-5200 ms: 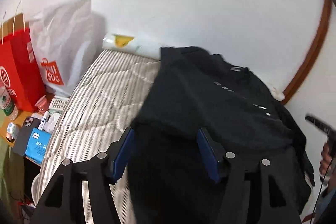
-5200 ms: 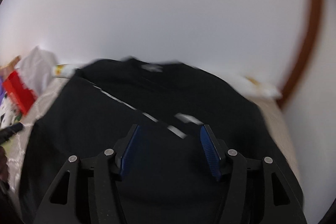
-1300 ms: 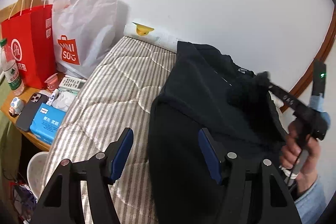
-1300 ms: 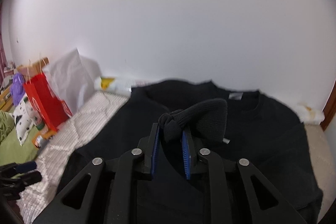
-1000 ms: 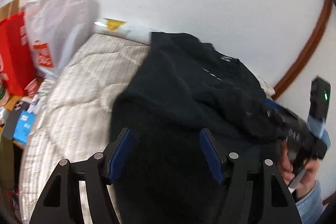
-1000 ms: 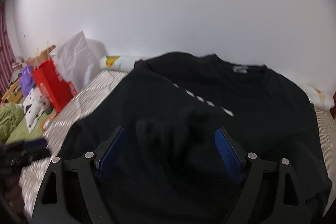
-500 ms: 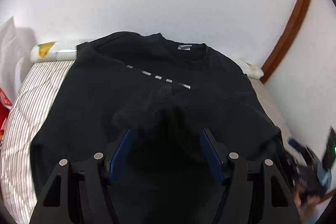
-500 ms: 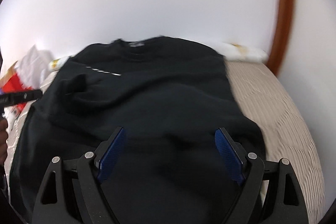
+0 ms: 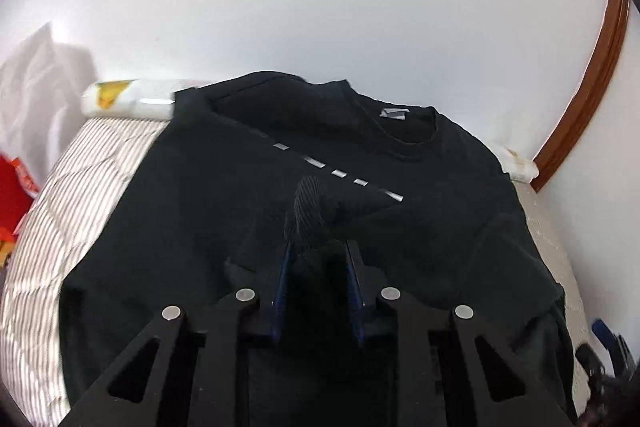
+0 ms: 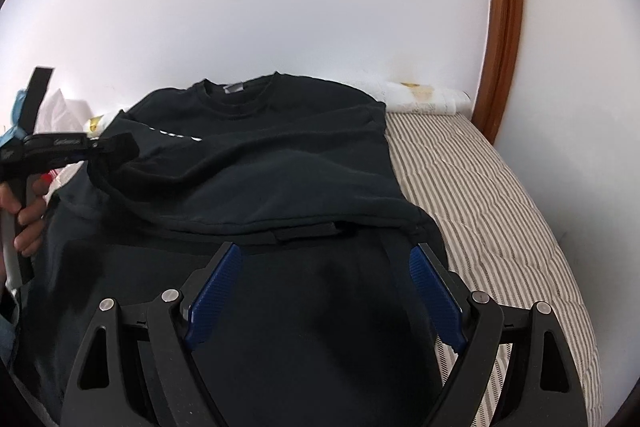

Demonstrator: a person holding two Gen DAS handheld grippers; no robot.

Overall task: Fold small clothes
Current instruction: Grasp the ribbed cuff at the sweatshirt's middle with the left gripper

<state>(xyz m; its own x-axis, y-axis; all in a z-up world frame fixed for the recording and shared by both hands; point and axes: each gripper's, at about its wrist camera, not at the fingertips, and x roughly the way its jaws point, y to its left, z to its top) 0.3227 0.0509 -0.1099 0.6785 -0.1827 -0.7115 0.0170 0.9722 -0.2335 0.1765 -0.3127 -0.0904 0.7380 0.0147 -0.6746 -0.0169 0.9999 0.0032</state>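
A black sweatshirt (image 9: 224, 187) lies spread on a striped mattress (image 9: 60, 195), collar toward the wall, with a dashed white line across its chest. My left gripper (image 9: 318, 247) is shut on the ribbed sleeve cuff (image 9: 308, 207) and holds it over the chest. In the right wrist view the left gripper (image 10: 116, 147) shows at the left, pinching that sleeve above the sweatshirt (image 10: 280, 163). My right gripper (image 10: 324, 259) is open and empty over the lower part of the sweatshirt, near its right edge.
The striped mattress (image 10: 500, 195) runs bare to the right of the garment. A white wall stands behind, with a brown wooden frame (image 10: 504, 27) at the right. A rolled white cover (image 9: 124, 99) lies at the head. A white bag (image 9: 36, 99) and a red bag (image 9: 12, 195) stand left.
My right gripper let go of the sleeve cuff, opened and swung to the right side. My left gripper moved over the chest and closed on the cuff.
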